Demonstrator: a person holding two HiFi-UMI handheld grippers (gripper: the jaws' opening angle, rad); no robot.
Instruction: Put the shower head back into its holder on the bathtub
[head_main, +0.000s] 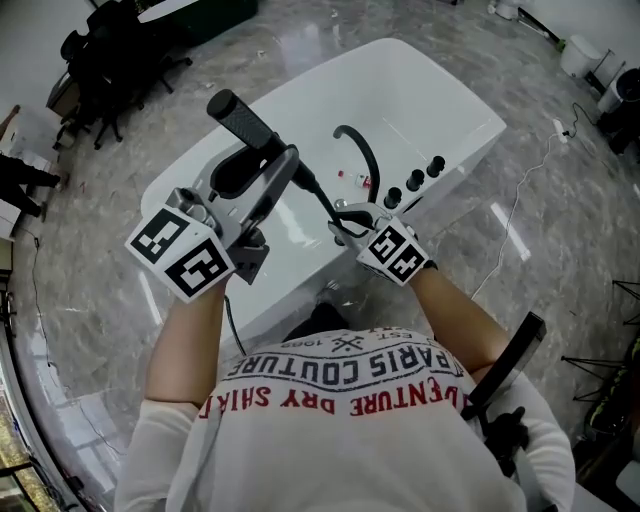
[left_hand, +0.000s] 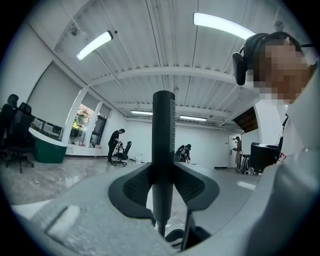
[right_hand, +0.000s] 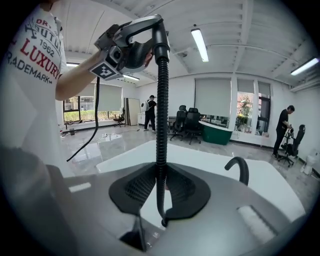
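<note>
Matte black and rigid, the slim cylindrical shower head (head_main: 243, 122) sits clamped between the jaws of the left gripper (left_hand: 163, 187), held above the glossy white oval bathtub (head_main: 440, 90). It looks light and stiff but smooth, so a mid-handle grip suits it. Its ribbed black flexible hose (right_hand: 161, 125) hangs below and will likely tug and twist; the right gripper (right_hand: 161, 189) is closed on it. Further right stand a curved black spout (head_main: 360, 150) and round black knobs (head_main: 415, 180); the holder I cannot pick out.
</note>
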